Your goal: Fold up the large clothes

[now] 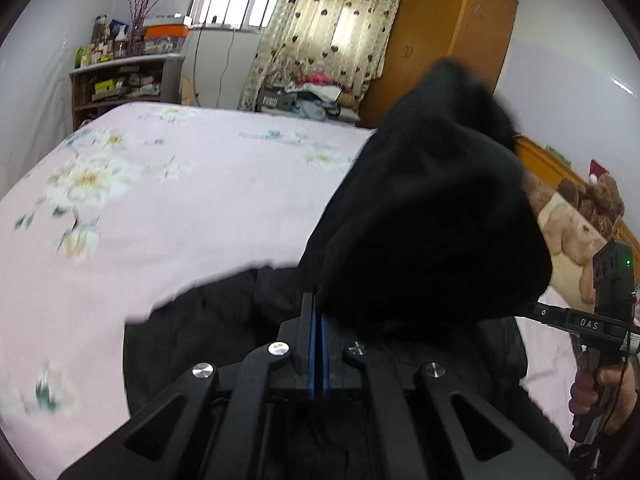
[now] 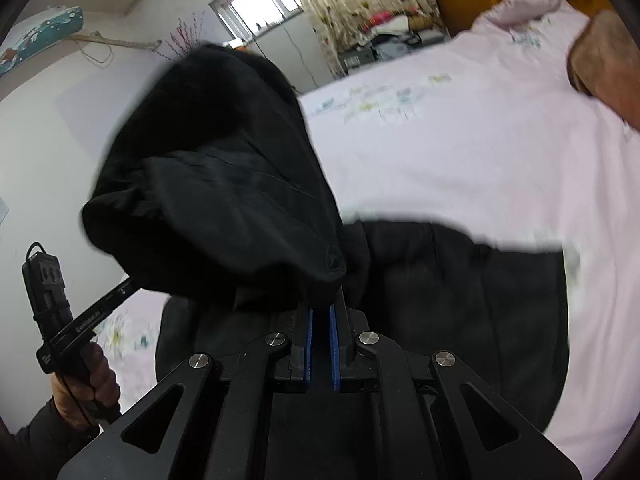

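Note:
A large black garment lies partly on a bed with a pink flowered sheet. One bunched part of it is lifted off the bed. My left gripper is shut, its blue pads pinching an edge of the raised black cloth. In the right wrist view my right gripper is likewise shut on the black garment, which hangs up and to the left from its tips. The rest of the garment lies flat on the pink sheet below. A hand holds the right tool's handle, and another hand holds the left one.
Beyond the bed stand a cluttered shelf, a heart-patterned curtain and a wooden wardrobe. Teddy bears sit along the wooden headboard on the right. A brown cushion rests at the bed's far corner.

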Motion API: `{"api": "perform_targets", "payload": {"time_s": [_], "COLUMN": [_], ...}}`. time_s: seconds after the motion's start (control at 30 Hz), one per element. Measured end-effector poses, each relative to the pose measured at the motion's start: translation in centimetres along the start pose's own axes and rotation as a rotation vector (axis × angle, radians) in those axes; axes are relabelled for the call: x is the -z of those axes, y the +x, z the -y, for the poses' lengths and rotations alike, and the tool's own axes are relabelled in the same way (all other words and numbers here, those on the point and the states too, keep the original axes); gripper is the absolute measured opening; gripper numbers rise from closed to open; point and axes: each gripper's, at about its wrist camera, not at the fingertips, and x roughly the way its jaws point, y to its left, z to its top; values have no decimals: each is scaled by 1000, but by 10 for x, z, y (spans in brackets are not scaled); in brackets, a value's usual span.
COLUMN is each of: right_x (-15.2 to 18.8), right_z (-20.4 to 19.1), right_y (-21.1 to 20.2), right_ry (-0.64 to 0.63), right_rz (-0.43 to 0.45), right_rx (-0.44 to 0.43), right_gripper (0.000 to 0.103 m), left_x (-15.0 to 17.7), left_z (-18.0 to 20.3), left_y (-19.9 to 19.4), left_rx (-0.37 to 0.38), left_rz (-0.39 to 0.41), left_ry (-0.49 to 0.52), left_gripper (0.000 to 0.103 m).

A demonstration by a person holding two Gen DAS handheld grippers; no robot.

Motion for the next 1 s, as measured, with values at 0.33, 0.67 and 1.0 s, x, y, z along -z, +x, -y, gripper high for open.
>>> {"api": "perform_targets", "payload": {"time_s": [0.33, 0.67, 1.0], "right_x": [64, 46, 80], "right_z": [29, 23, -12], "right_y": [-1, -30, 36], "right_ry": [60, 165, 27], "right_rz": [-135, -58, -231], "right_rx": [38, -101, 31], "right_gripper": [8, 42, 43], "left_x": [61, 55, 86], "left_z": [-28, -24, 20], "left_y": [-11, -53, 10], "left_rx": [-84, -88, -8], "left_rz": [-149, -85, -224], "left_ry": [-80, -128, -20], "left_gripper": [2, 3, 4]}}
